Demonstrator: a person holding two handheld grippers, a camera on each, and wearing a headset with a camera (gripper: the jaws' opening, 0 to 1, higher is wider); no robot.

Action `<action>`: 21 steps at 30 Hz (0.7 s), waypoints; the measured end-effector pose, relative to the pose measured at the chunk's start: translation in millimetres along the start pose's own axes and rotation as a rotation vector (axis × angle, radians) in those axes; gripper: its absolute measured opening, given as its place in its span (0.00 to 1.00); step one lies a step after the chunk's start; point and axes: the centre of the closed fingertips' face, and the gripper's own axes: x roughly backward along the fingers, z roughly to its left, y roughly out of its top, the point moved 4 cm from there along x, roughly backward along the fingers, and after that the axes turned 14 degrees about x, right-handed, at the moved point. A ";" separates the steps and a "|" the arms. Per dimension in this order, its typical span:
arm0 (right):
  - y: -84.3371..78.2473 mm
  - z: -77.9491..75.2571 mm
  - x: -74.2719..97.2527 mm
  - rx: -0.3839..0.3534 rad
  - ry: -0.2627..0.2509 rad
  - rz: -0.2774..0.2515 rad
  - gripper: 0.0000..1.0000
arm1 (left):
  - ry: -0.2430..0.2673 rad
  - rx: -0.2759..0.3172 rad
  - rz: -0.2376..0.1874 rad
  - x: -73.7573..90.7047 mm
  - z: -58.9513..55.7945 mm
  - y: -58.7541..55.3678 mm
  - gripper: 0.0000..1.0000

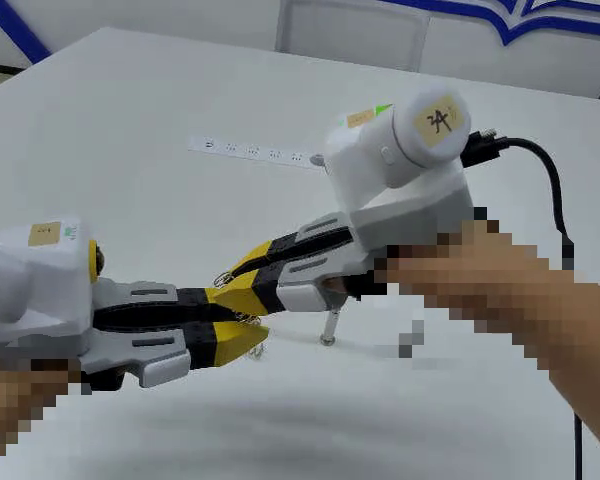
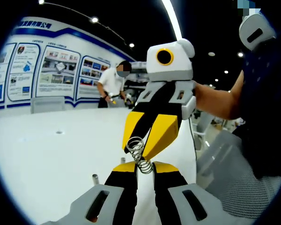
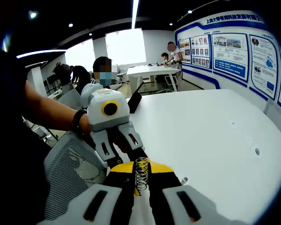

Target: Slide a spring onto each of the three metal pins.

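Observation:
A small metal spring (image 2: 139,153) hangs in the air between my two grippers, which meet tip to tip above the white table (image 1: 180,200). My left gripper (image 2: 145,168) is shut on its near end. My right gripper (image 2: 139,151), seen in the left gripper view, comes in from above and pinches the other end. In the right gripper view the spring (image 3: 141,173) stands between my right gripper (image 3: 141,180) jaws. From the head, the left gripper (image 1: 246,318) is at lower left, the right gripper (image 1: 232,280) at upper right, the spring (image 1: 223,278) at their tips. A metal pin (image 1: 328,330) stands upright on the table just right of them; pins (image 2: 95,179) (image 3: 184,179) also stand below.
A white power strip (image 1: 255,152) lies at the back of the table. A black cable (image 1: 555,190) runs off the right gripper along the right side. A mesh chair (image 3: 72,173) stands beside the table. People stand far off in the room.

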 end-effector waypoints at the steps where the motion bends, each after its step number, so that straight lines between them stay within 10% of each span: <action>1: -0.8 0.4 1.9 0.005 0.003 0.005 0.11 | 0.002 -0.004 0.005 0.2 0.0 -0.7 0.12; 21: -31.2 20.2 19.7 0.128 0.094 0.235 0.11 | -0.008 -0.162 0.200 -6.3 -8.8 -19.5 0.10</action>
